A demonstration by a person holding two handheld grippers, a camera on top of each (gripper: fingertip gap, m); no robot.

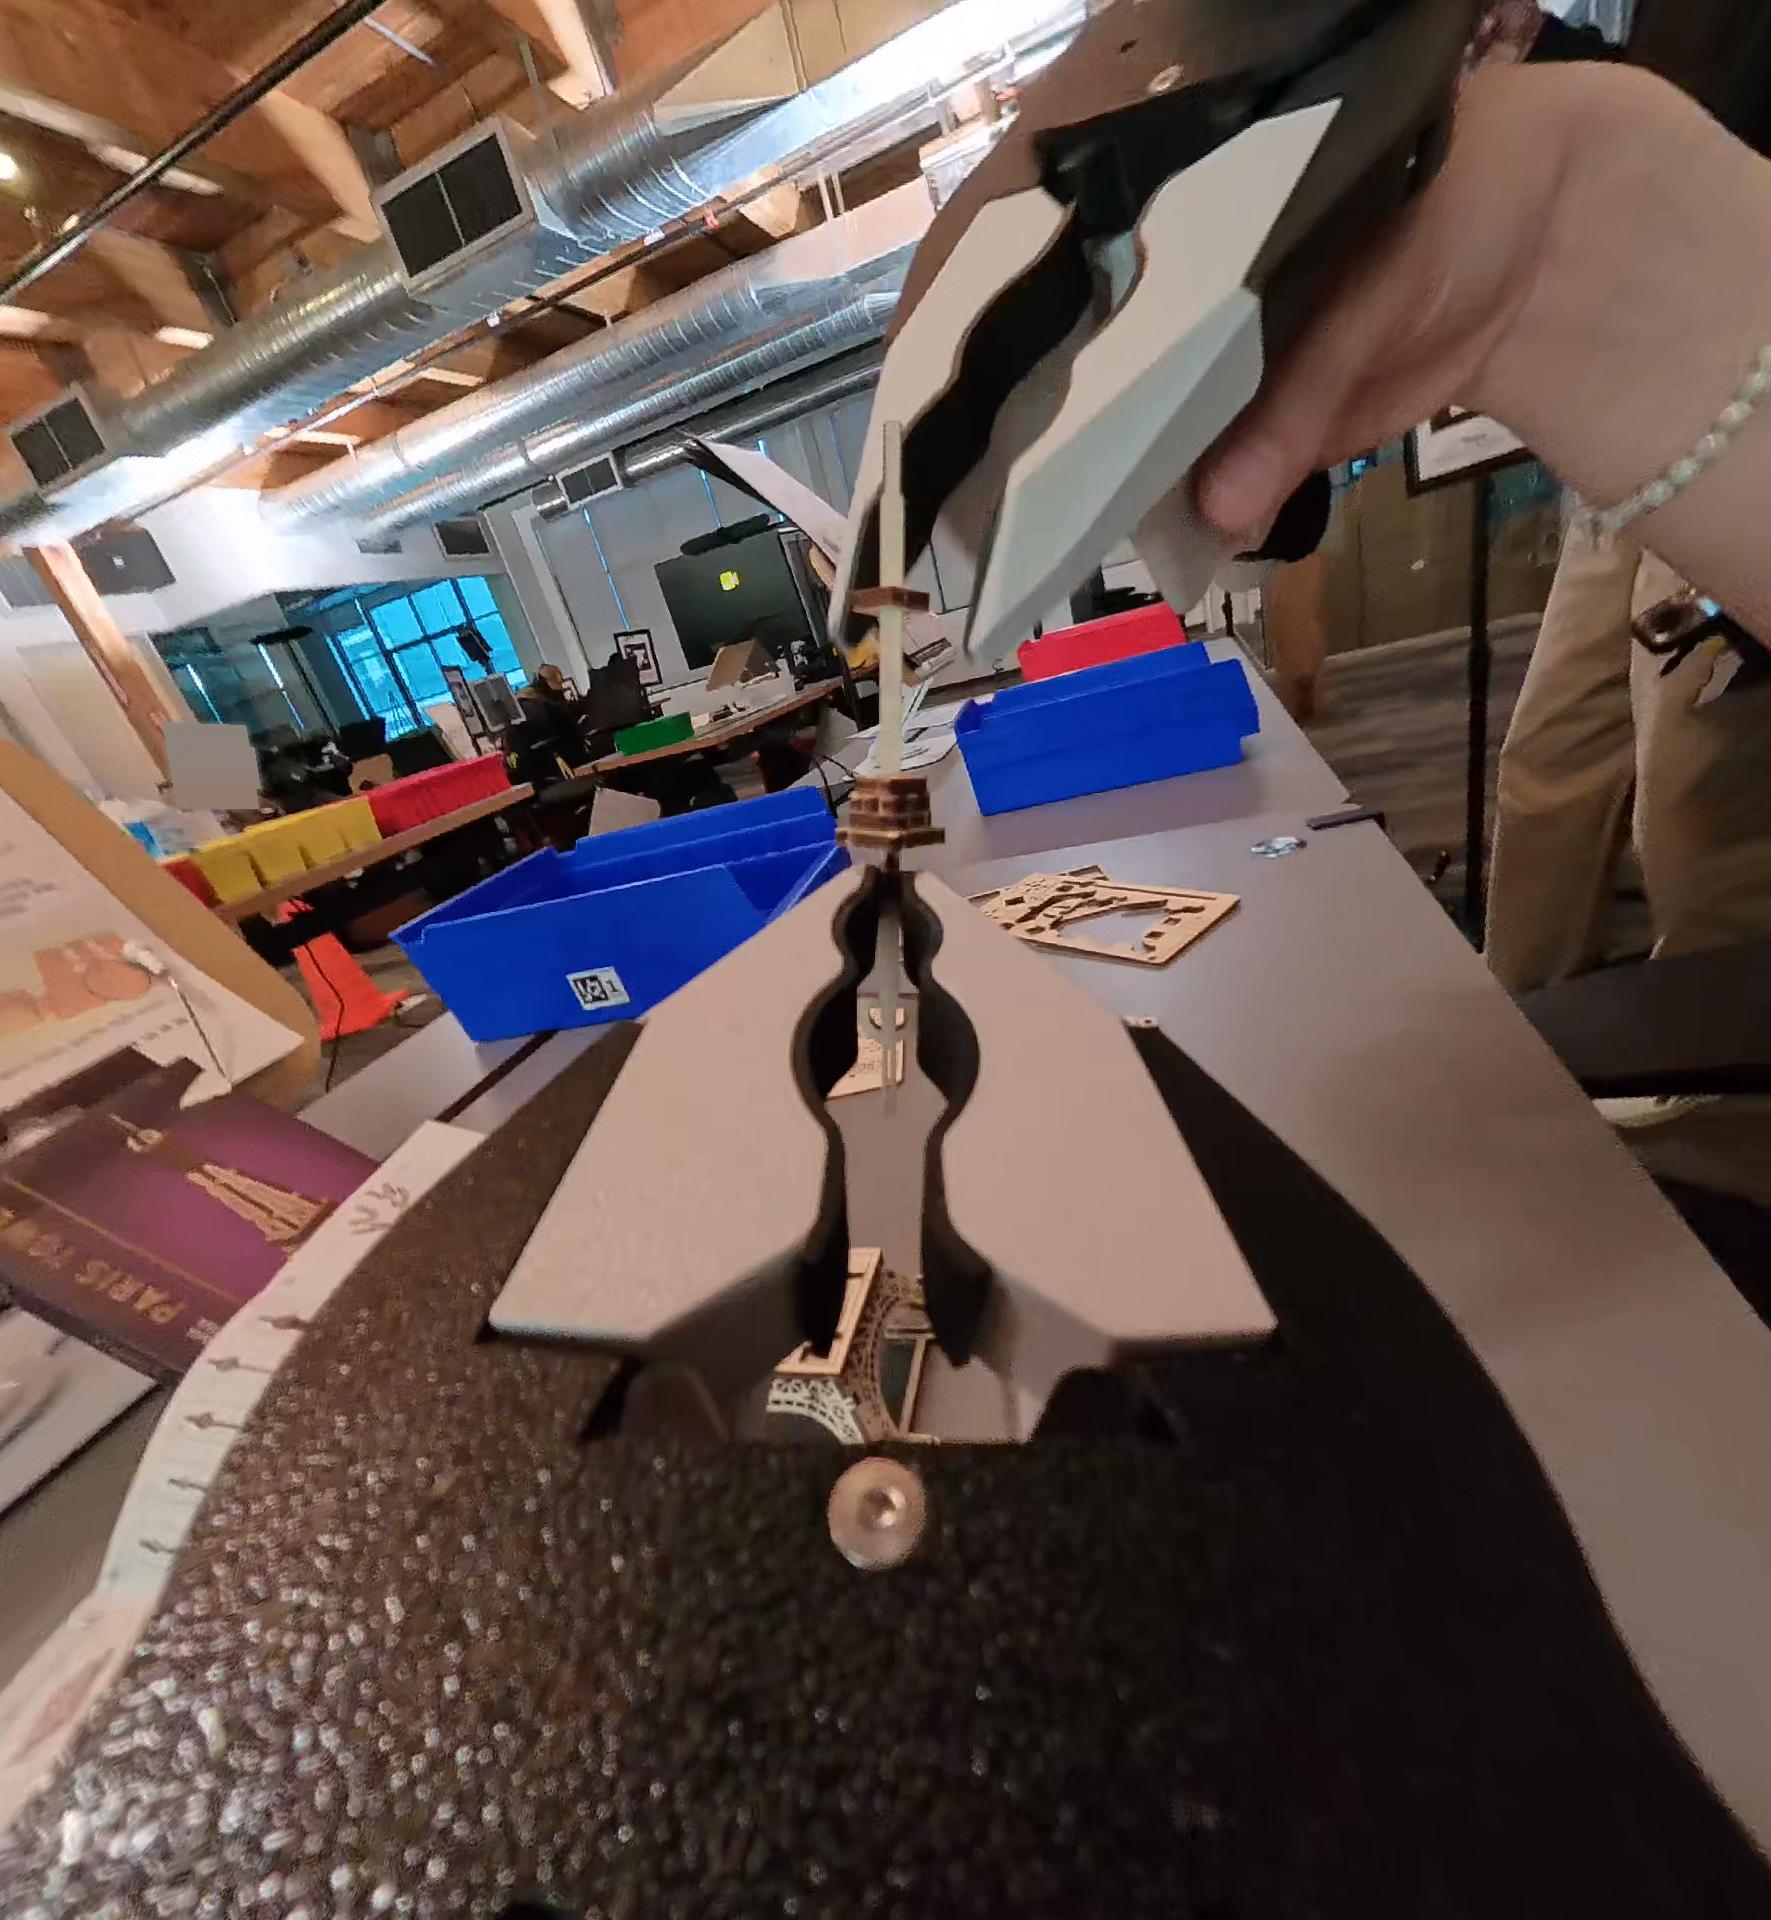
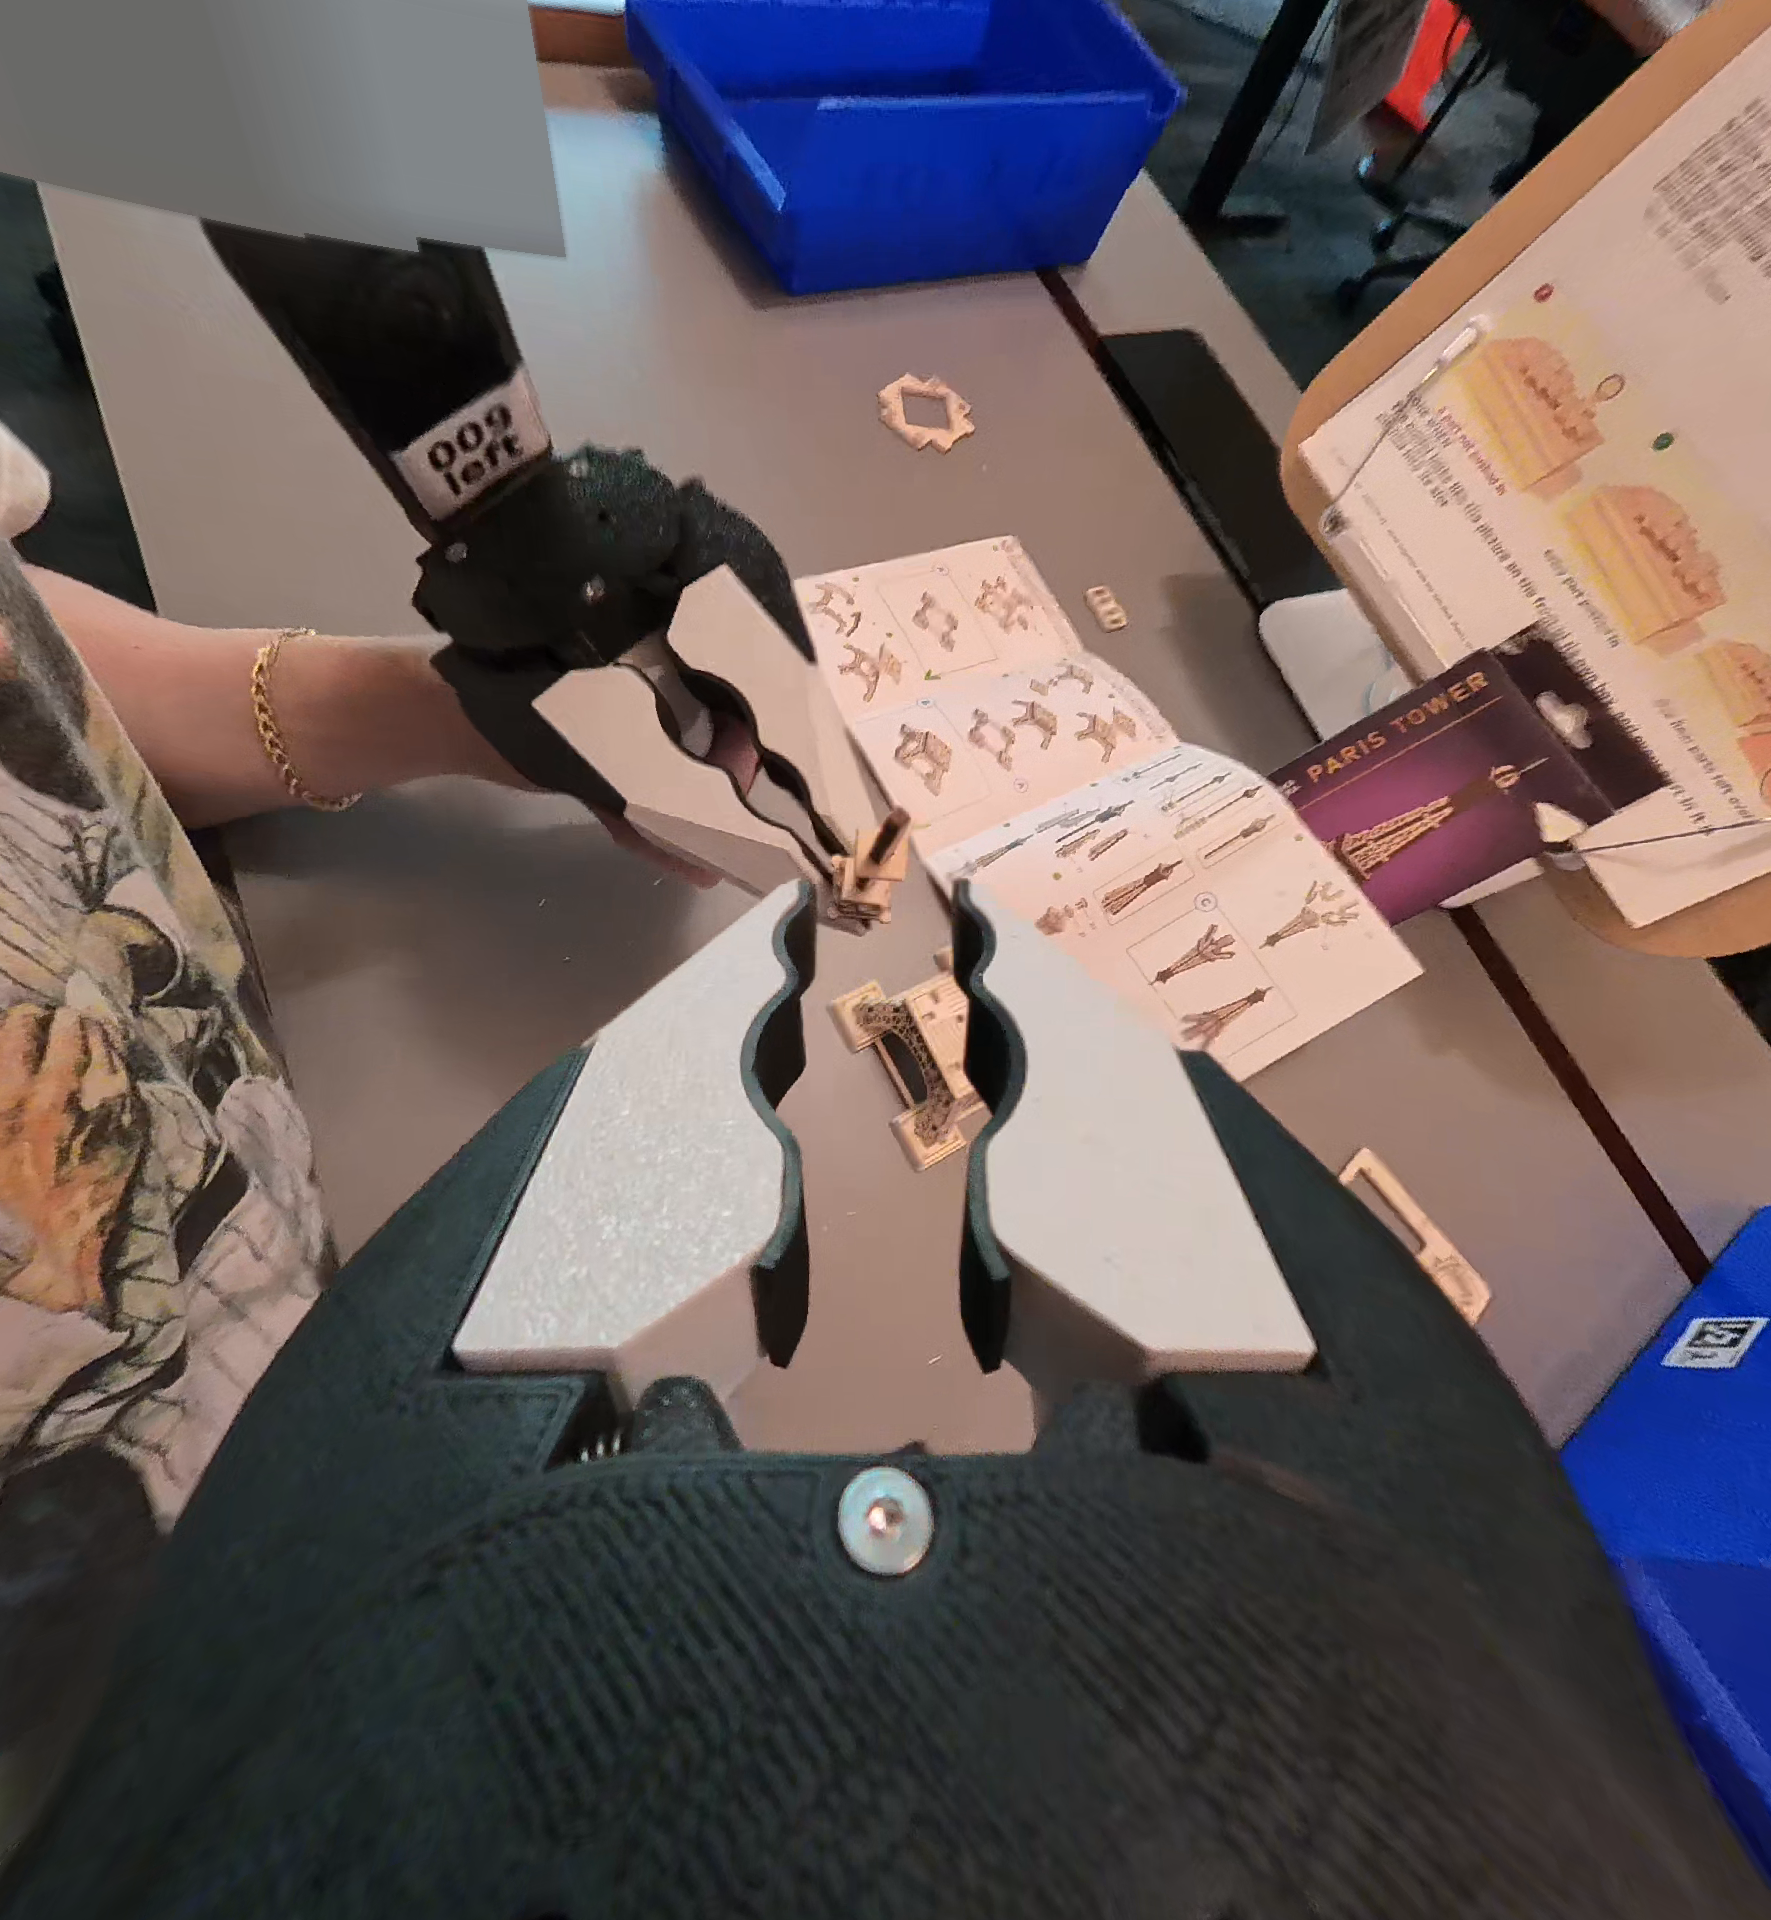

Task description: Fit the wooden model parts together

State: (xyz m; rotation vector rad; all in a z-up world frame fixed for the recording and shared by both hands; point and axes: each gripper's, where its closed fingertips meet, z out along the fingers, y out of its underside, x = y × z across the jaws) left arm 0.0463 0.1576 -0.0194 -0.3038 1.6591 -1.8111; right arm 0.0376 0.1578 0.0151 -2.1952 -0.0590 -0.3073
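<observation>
With my left gripper (image 1: pixel 886 883) pinching the thin wooden spire (image 1: pixel 893 665) upright above the worktop (image 1: pixel 1380 1091), its jaws are pressed onto the stem below the stacked collar (image 1: pixel 888 810). My right gripper (image 2: pixel 881 899) hangs at the spire tip, jaws spread, gripping nothing. The tower base (image 2: pixel 917 1049) lies flat on the worktop beside the instruction sheet (image 2: pixel 1120 831).

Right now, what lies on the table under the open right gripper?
Under the right gripper, a wooden tower base piece lies flat on the grey table. Its fingers cover the piece's right edge.
</observation>
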